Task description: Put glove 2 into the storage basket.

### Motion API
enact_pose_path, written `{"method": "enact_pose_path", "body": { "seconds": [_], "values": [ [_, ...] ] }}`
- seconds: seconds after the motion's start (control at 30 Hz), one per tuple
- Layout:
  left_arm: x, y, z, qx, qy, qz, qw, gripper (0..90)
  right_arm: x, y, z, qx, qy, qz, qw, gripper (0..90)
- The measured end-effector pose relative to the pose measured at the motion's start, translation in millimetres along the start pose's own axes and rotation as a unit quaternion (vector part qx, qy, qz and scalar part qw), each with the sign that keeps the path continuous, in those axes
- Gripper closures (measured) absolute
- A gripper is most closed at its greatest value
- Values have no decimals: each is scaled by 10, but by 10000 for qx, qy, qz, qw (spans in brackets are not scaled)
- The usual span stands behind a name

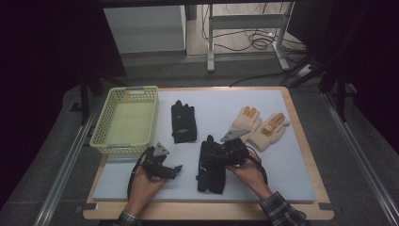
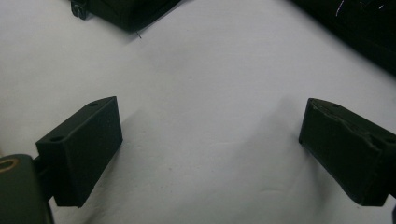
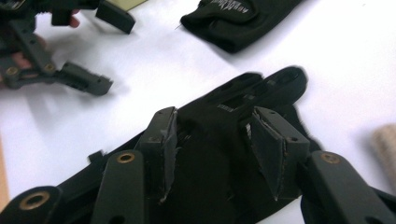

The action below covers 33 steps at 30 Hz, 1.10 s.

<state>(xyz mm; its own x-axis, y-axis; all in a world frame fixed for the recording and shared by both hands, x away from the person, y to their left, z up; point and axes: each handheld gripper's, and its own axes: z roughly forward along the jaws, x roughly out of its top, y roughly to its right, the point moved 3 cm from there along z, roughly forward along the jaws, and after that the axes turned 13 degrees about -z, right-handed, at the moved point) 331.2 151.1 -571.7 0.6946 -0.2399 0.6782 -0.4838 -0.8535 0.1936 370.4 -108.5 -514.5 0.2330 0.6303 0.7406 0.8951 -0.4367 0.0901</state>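
on the pale mat (image 1: 282, 183), yellow basket (image 1: 126, 121) at upper left empty, near black glove (image 1: 212, 165) at lower centre under the half-open right gripper (image 3: 212, 149), ungripped, left gripper (image 2: 210, 149) wide and empty; all four gloves left to sort.

A wood-edged worktop (image 1: 301, 141) under a pale grey foam mat (image 1: 244, 101) stands on dim grey carpet (image 1: 357, 155); beyond, a white metal desk frame (image 1: 210, 42) and tangled black cables (image 1: 256, 40).

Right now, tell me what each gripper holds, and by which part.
Nothing is held. The right gripper has open jaws over the near black glove; the left gripper is open above the bare mat.
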Motion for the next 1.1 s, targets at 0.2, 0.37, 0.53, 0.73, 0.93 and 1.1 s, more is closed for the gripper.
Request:
{"method": "enact_pose_path", "body": {
  "seconds": [0.2,0.37,0.53,0.73,0.93,1.1],
  "values": [
    [0,-1,0,0,0,3,10000,61,139,182,138,-42,8,-20,10000,537],
    [0,0,0,-1,1,-4,10000,61,286,359,326,-70,-5,30,10000,543],
    [0,-3,-1,3,-8,9,10000,61,439,475,537,-202,-159,-50,9997,608],
    [-1,-3,0,-3,-5,-1,10000,61,641,554,788,-184,-220,-157,9995,655],
    [-1,-1,-1,-3,-7,-14,10000,60,772,579,1028,-95,-274,-269,9992,630],
    [-1,0,0,-10,-4,-23,10000,61,867,612,1248,-111,-305,-291,9990,545]
  ]
}}
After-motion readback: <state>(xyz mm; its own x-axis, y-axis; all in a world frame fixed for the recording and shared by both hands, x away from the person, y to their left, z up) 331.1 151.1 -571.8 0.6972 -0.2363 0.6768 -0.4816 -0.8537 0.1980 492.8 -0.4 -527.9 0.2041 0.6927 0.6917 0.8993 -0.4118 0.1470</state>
